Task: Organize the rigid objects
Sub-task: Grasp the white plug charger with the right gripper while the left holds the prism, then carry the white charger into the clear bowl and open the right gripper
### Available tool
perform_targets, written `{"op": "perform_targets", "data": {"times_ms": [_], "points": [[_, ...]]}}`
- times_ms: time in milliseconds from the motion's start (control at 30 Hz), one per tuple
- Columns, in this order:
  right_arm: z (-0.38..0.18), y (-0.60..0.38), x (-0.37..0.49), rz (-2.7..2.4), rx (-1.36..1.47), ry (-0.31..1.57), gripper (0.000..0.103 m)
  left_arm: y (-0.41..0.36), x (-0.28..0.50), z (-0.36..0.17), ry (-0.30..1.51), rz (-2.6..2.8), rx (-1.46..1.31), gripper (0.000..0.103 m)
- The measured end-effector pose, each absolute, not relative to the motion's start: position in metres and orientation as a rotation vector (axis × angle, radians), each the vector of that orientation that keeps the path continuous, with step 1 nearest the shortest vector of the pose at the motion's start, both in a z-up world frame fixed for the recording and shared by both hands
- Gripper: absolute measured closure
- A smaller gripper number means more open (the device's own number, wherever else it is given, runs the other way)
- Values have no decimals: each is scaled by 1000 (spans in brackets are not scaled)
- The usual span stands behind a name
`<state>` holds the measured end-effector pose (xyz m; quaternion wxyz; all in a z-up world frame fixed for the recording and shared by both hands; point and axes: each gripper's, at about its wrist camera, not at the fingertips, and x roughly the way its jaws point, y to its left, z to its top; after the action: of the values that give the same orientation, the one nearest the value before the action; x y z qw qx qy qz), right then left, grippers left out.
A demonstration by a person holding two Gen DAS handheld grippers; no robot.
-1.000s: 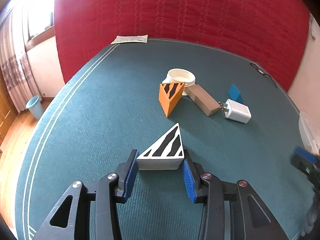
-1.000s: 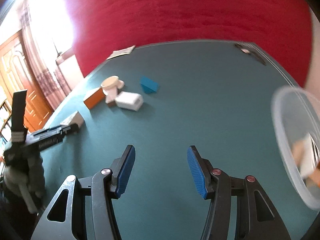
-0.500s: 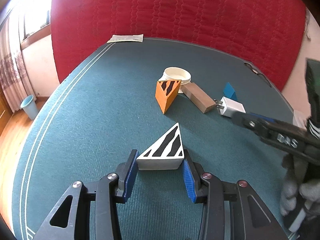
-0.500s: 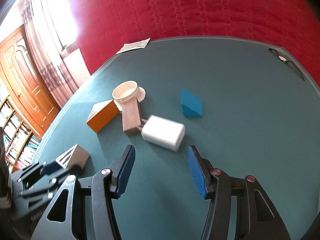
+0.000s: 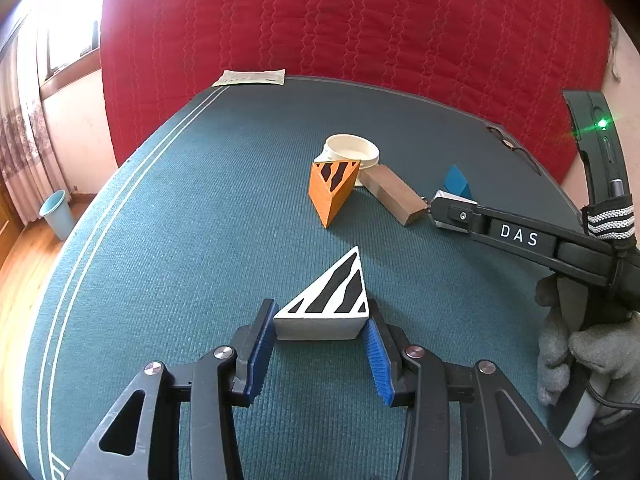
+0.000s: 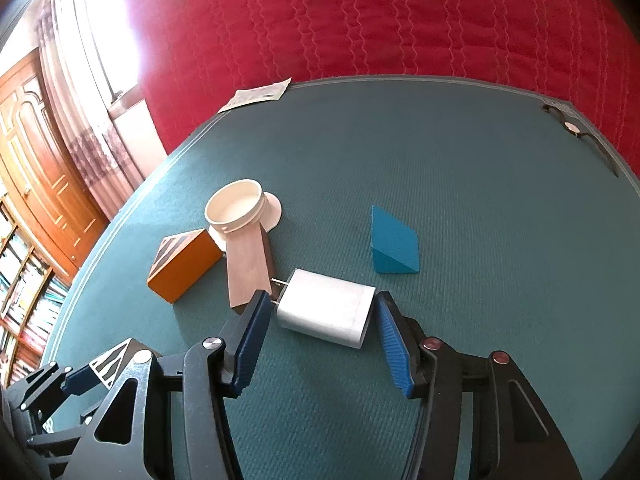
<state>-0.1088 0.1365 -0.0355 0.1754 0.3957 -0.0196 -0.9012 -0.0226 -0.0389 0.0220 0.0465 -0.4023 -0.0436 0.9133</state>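
My left gripper [image 5: 320, 344] is shut on a white wedge with black stripes [image 5: 326, 306], held just over the teal table. My right gripper [image 6: 318, 332] is open with its pads on either side of a white charger plug [image 6: 326, 310] that lies on the table; small gaps show on both sides. Behind the charger lie a brown wooden block [image 6: 248, 268], an orange striped wedge [image 6: 186, 270], a cream round lid [image 6: 236, 208] and a blue wedge [image 6: 394, 246]. The right gripper also shows in the left wrist view [image 5: 452, 210], over the charger.
The teal table [image 5: 200, 240] runs back to a red quilted wall. A paper sheet [image 5: 250, 77] lies at the far edge, and a dark cable [image 6: 576, 132] at the far right edge. A blue bin [image 5: 56, 214] stands on the floor at left.
My right gripper has swung left and moved in until its open pads straddle the white charger. My left gripper keeps its hold on the striped wedge and has barely moved.
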Motion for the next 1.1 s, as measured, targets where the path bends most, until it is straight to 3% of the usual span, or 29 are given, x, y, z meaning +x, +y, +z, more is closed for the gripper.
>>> {"op": "perform_targets", "data": {"times_ms": [167, 467, 600, 833, 1100], "points": [[-35, 138, -106, -2552, 1112, -39, 55, -40, -23, 21, -136, 2783, -1228, 40], [-35, 150, -86, -2538, 1098, -27, 55, -41, -25, 22, -129, 2788, -1231, 40], [-34, 156, -75, -2533, 1081, -24, 55, -40, -26, 21, -104, 2794, -1236, 41], [-33, 169, -55, -2519, 1074, -32, 55, -42, -27, 22, -107, 2797, -1231, 58], [-30, 189, -39, -2527, 1066, -64, 55, -40, -27, 21, -101, 2798, -1227, 59]]}}
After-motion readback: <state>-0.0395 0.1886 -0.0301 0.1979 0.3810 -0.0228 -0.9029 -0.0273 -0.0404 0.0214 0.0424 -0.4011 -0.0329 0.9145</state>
